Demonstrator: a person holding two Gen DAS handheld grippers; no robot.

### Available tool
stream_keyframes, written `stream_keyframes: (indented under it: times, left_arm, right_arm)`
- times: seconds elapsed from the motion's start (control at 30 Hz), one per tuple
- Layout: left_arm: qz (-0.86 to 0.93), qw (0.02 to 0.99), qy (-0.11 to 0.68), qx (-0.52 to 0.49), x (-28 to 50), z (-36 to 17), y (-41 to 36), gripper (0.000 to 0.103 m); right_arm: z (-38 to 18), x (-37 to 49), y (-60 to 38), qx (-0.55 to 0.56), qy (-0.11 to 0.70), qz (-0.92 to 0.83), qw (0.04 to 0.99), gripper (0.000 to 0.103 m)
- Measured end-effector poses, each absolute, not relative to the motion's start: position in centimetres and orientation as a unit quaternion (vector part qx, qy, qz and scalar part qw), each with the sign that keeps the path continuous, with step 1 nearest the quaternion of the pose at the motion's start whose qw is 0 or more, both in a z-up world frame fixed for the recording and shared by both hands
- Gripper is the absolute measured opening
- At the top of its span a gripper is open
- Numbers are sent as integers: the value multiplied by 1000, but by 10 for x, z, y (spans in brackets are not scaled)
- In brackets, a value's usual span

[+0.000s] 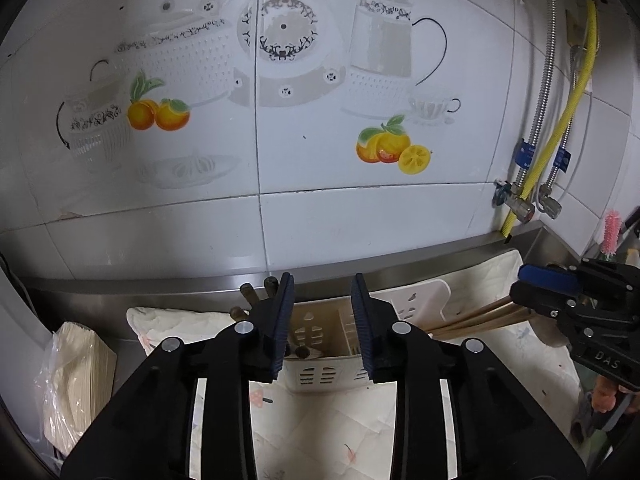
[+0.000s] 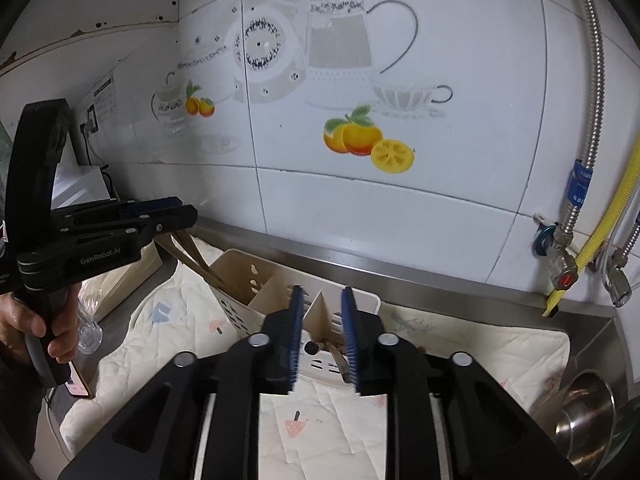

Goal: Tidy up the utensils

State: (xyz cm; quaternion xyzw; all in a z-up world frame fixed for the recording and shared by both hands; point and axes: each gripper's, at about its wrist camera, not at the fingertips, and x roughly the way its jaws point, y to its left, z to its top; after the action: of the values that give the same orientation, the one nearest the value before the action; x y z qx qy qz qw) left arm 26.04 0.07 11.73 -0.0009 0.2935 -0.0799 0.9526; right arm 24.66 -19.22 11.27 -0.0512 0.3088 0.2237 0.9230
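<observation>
A cream slotted utensil holder (image 1: 316,376) (image 2: 236,264) lies on a quilted cloth (image 1: 320,420) by the tiled wall. My left gripper (image 1: 323,280) hangs over it with its jaws apart and nothing pressed between them. Dark wooden handle ends (image 1: 256,292) poke up just outside its left finger. From the right wrist view, the left gripper (image 2: 188,212) sits above brown sticks (image 2: 192,256) that lean into the holder's left compartment. My right gripper (image 2: 322,289) is open over another compartment, with brown handles (image 2: 334,354) lying loose low between its fingers. It also shows side-on as the right gripper (image 1: 520,280) above tan sticks (image 1: 480,316).
A steel ledge (image 1: 400,268) runs behind the holder. Valves and a yellow hose (image 2: 564,276) stand at the right wall, with a pink brush (image 1: 611,236) and a steel bowl (image 2: 584,412). A plastic-wrapped stack (image 1: 76,372) and a glass jar (image 2: 88,328) sit left. A person's hand (image 2: 24,328) grips the left handle.
</observation>
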Motion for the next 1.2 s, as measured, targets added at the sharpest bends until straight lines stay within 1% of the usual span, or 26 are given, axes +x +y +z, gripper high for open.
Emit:
stream_keyframes:
  times: [0.07,0.13,0.17,0.23,0.3,0.37,0.43,0.47,0.57,0.6,0.73,0.8,1.0,1.2]
  left_arm:
    - [-80,954,290,-2,257,119,1,36]
    - [-79,956,284,-3,251,123,2,41]
    - [-80,956,281,-3,248,124,2,42]
    - [-79,958,274,-1,240,128,1,48]
    - [-78,961,267,0,232,131,2,51]
    - [-78,962,260,-3,223,134,4,54]
    - [-73,965,253,-6,213,135,7,63]
    - [-72,966,250,-7,207,135,10,64]
    - [-72,966,249,-12,194,131,14,69]
    - [-70,966,248,-12,188,128,15,72]
    - [-59,967,247,-8,170,117,17,86]
    - [-59,967,248,-6,162,111,17,88]
    - [-45,968,246,21,135,92,13,97]
    - [-36,966,255,16,113,71,16,98]
  right_arm:
    - [116,242,-193,-51,302,223,925,27]
    - [120,237,-195,-51,294,221,929,38]
    - [122,234,-196,-52,290,220,930,40]
    - [125,228,-198,-52,282,219,933,48]
    - [127,220,-200,-50,274,218,935,53]
    - [129,213,-202,-53,267,216,938,56]
    - [130,205,-204,-54,261,213,940,66]
    - [130,200,-205,-55,256,210,942,68]
    - [127,188,-209,-55,249,203,945,77]
    - [126,184,-210,-55,248,201,946,81]
    - [118,170,-214,-52,245,194,948,87]
    - [114,164,-214,-53,244,189,949,90]
    - [93,146,-216,-41,259,186,947,93]
    - [73,131,-210,-45,268,181,945,94]
